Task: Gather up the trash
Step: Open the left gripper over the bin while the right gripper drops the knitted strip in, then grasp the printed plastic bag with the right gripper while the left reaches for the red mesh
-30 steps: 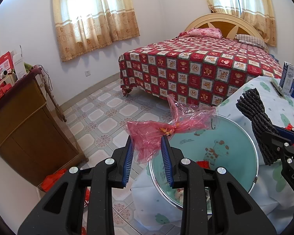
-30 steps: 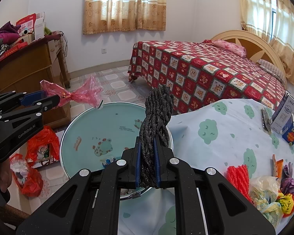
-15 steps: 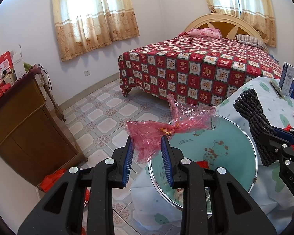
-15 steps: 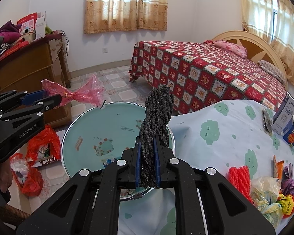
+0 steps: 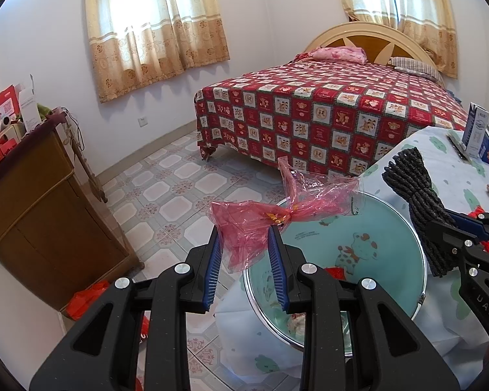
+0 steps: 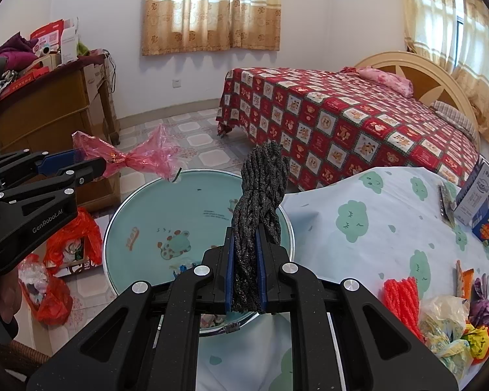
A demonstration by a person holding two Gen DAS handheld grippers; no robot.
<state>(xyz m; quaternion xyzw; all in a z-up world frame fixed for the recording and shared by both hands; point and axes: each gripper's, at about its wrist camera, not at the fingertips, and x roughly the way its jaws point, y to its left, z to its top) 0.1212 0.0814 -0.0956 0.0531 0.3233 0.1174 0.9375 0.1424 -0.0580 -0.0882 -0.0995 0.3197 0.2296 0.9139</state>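
Note:
My left gripper (image 5: 243,239) is partly closed on a crumpled pink plastic wrapper (image 5: 277,210), holding it at the near-left rim of a round teal basin (image 5: 384,244). The wrapper (image 6: 137,156) and left gripper (image 6: 91,166) also show in the right wrist view. My right gripper (image 6: 245,244) is shut on a twisted bundle of dark grey rope (image 6: 260,195), upright above the basin's right rim (image 6: 287,224). The rope (image 5: 414,195) shows at the right of the left wrist view. Bits of trash lie in the basin's bottom.
The basin sits at the edge of a table under a cloud-print cloth (image 6: 375,221). Red yarn (image 6: 401,299), wrappers (image 6: 453,329) and cartons (image 6: 476,192) lie on it. Red bags (image 6: 71,244) lie on the tiled floor by a wooden cabinet (image 5: 32,215). A bed (image 5: 335,114) stands behind.
Both grippers have held nearly still. The rope bundle has drifted slightly left, toward the basin. The pink wrapper stays in the left gripper.

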